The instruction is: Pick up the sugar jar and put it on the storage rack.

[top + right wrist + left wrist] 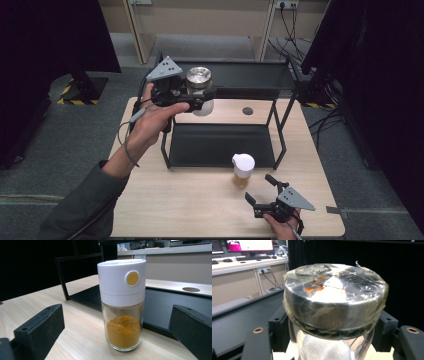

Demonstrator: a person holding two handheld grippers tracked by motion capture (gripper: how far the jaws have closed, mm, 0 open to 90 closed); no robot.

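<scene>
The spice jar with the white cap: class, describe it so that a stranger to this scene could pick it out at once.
Start at the wooden table and find the black two-tier shelf on it. Just in front of the shelf's lower tier stands the spice jar, between the open tongs of the right gripper. Unlike the metal-lidded glass jar held by the left gripper, it has a white cap with a yellow dot and holds orange powder.

We see a glass jar (329, 345) with a shiny metal lid (334, 300) under crinkled film, a glossy white plastic-capped shaker (121, 303), and a pale matt wood-grain table (200, 205).
</scene>
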